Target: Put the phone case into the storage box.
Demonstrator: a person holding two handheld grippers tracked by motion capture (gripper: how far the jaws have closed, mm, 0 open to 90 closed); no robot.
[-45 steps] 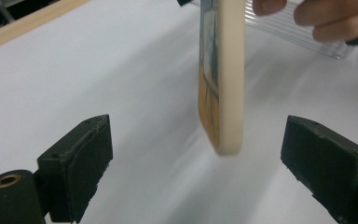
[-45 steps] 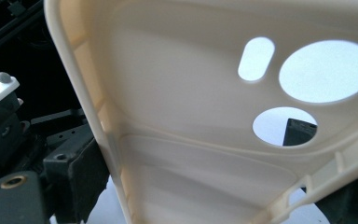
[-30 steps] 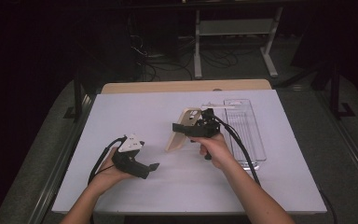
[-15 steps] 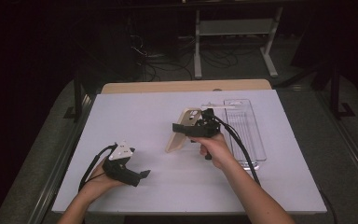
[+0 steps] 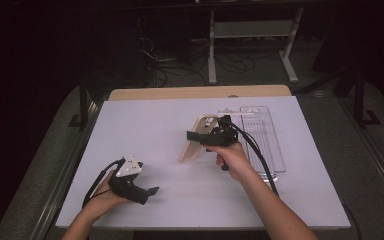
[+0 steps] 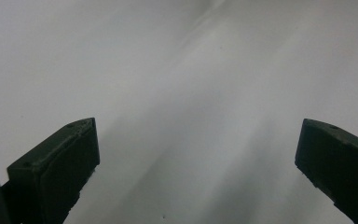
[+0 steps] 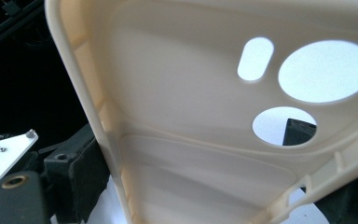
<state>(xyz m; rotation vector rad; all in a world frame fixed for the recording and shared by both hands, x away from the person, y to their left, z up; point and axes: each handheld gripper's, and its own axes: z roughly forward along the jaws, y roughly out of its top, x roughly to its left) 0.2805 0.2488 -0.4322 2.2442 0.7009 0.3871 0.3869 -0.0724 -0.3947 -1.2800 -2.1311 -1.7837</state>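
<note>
White surface (image 5: 170, 125) carries a clear tray (image 5: 267, 135); the right tool (image 5: 200, 136) pinches a cream case (image 5: 196, 145) tilted, while the left tool (image 5: 147, 192) rests spread wide.

Left hand-held gripper (image 5: 152, 191) gapes; right hand-held gripper (image 5: 192, 135) clamped.

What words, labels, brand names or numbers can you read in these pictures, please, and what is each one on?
None can be read.
The cream phone case held in the right gripper is plain, with no print on it.
The clear tray, the left gripper and the white table bear no legible marks.
</note>
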